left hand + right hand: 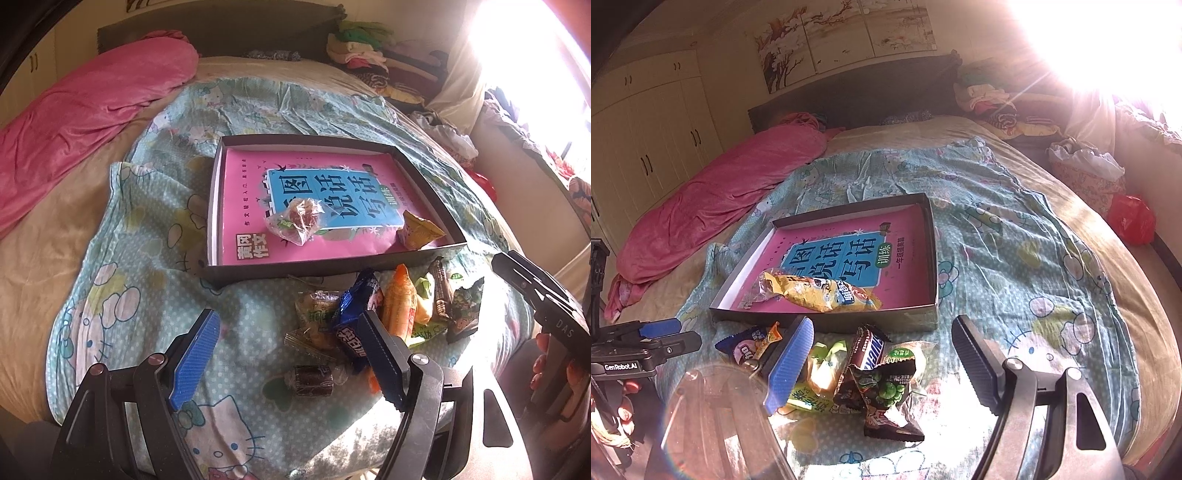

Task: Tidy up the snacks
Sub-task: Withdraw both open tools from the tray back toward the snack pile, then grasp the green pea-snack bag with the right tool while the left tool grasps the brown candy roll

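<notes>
At 9 o'clock in the left wrist view, a rumpled pink blanket [85, 122] lies along the bed's edge, beside a pale blue cartoon-cat printed sheet [147, 288] that covers the middle. At 12 o'clock on that sheet rests a shallow dark cardboard box lid [325, 267] lined with a pink book cover. Inside it, a clear-wrapped brown pastry [297, 221] sits toward 9 o'clock and a yellow crinkled snack packet [421, 229] sits at the 3 o'clock corner; in the right wrist view that yellow packet [827, 293] lies along the lid's near wall.

The left gripper [291, 350] hovers at 6 o'clock with its jaws spread wide and nothing between them; 1 blue ribbed finger [199, 350] is on the left, and the dark finger overlaps the snack pile. That loose pile of wrapped snacks [388, 314] lies on the sheet just outside the lid's near wall, at 5 o'clock, including a dark blue foil packet [356, 314], an orange packet [400, 306] and a small dark wrapped sweet [314, 380].

The right gripper [882, 363] hangs over the same pile, jaws also apart and empty. Below it lie a brown chocolate bar [870, 347] and a dark green-pea packet [886, 398]. A red plastic bag [1132, 219] sits at 3 o'clock.
</notes>
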### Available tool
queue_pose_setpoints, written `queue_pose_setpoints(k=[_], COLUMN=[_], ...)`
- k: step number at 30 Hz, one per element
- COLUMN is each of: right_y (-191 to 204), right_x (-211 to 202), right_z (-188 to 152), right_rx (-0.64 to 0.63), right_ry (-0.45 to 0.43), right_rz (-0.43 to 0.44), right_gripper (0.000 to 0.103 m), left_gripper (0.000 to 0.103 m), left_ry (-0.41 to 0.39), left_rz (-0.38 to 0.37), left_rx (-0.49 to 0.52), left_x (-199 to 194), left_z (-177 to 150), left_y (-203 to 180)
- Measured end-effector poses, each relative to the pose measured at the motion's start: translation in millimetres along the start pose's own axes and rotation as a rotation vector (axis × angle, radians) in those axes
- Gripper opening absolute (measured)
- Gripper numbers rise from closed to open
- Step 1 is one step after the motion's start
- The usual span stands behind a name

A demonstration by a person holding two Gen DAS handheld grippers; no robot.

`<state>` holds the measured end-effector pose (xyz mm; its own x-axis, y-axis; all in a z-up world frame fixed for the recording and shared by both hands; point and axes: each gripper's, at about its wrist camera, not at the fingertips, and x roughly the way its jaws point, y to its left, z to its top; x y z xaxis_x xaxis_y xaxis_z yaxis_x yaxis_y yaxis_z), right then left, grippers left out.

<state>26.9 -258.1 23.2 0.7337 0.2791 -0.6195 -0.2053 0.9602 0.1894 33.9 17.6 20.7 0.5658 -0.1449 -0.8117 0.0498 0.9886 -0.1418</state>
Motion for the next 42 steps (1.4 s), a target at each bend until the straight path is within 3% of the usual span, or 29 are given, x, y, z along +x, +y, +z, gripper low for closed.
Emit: queue_pose_setpoints(k=[42], right_y=[-0.8], right_x=[18.7], right_z=[-21.8], right_rx=[-0.003], right_ry=[0.163], right_rz=[-0.043], right_gripper=[0.077], left_gripper=[0.078], left_ry=[0.16], left_rz=[0.013], left_rx=[0.019], left_x=[31.7], left_z=[-39.3], left_y=[-10.0])
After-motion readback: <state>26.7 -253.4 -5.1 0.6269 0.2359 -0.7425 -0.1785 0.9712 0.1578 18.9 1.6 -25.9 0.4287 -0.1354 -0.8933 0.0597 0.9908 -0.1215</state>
